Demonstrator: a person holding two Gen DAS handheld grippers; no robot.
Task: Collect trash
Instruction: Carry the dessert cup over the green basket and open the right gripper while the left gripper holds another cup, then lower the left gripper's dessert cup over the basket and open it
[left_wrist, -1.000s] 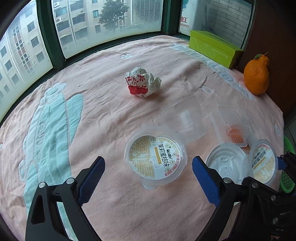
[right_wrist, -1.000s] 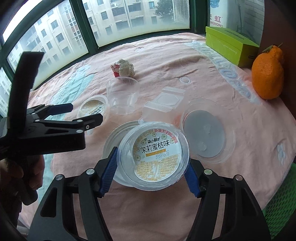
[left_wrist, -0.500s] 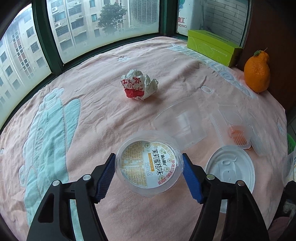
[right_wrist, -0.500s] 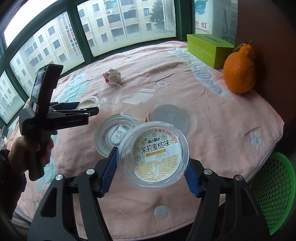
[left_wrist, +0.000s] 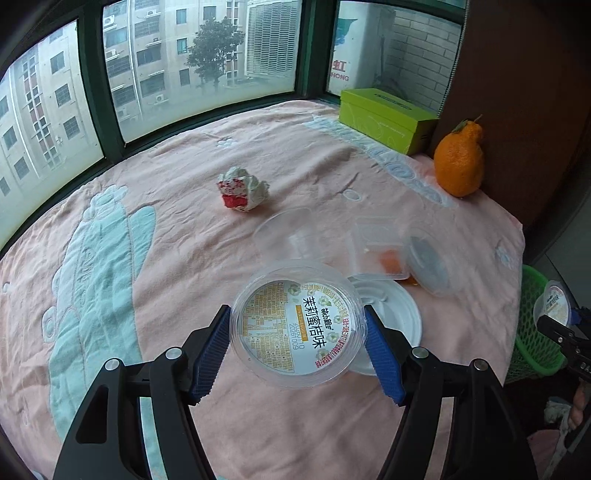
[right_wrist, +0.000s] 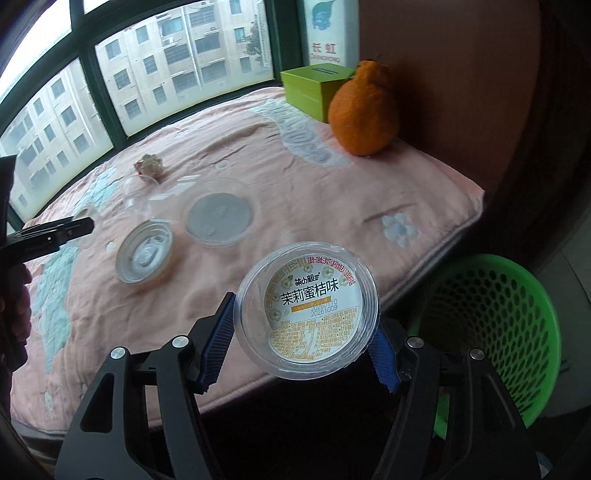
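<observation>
Two clear labelled cups (left_wrist: 297, 323) (right_wrist: 308, 308) are held aloft; a crumpled wrapper (left_wrist: 242, 193) lies on the blanket.

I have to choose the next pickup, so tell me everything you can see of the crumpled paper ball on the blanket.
The crumpled paper ball is a white wrapper scrunched into a rough lump with red printed patches on its near side. It looks like thin, creased paper. It lies alone on the pink blanket towards the window, beyond the clear plastic cup. Nothing touches it but the blanket, and neither gripper is near it. In the right wrist view it is small and blurred.
</observation>
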